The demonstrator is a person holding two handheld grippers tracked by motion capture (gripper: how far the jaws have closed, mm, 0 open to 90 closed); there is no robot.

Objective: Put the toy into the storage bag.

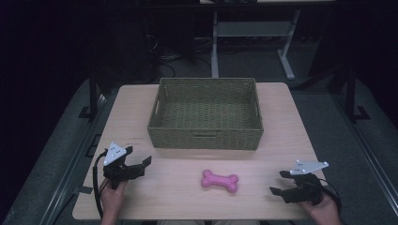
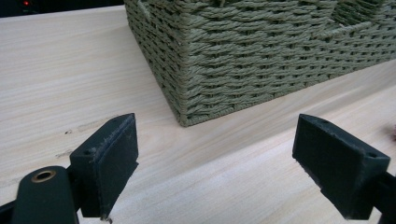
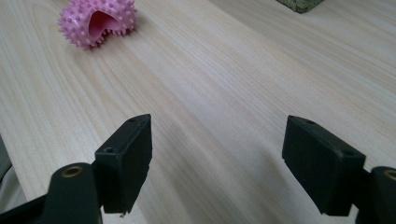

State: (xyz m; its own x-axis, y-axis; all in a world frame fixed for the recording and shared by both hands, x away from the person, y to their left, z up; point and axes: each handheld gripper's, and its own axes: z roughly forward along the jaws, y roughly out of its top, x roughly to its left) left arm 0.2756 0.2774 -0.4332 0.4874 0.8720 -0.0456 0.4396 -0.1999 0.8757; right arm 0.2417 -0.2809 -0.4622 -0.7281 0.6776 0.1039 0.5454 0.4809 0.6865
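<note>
A pink spiky bone-shaped toy (image 1: 219, 181) lies on the light wooden table (image 1: 187, 197), in front of a green woven basket (image 1: 206, 133). My left gripper (image 1: 139, 157) rests near the table's front left, open, its jaws toward the basket's near left corner (image 2: 187, 109). At the front right, my right gripper (image 1: 280, 183) is open too, with bare wood between its jaws. One end of the toy (image 3: 98, 21) sits far ahead of it at upper left. Each gripper is held by a hand at the table's near edge.
The basket looks empty and fills the table's far middle. Beyond the table are a dark floor, cables and the legs of a white desk (image 1: 286, 61). Bare wood lies on either side of the toy.
</note>
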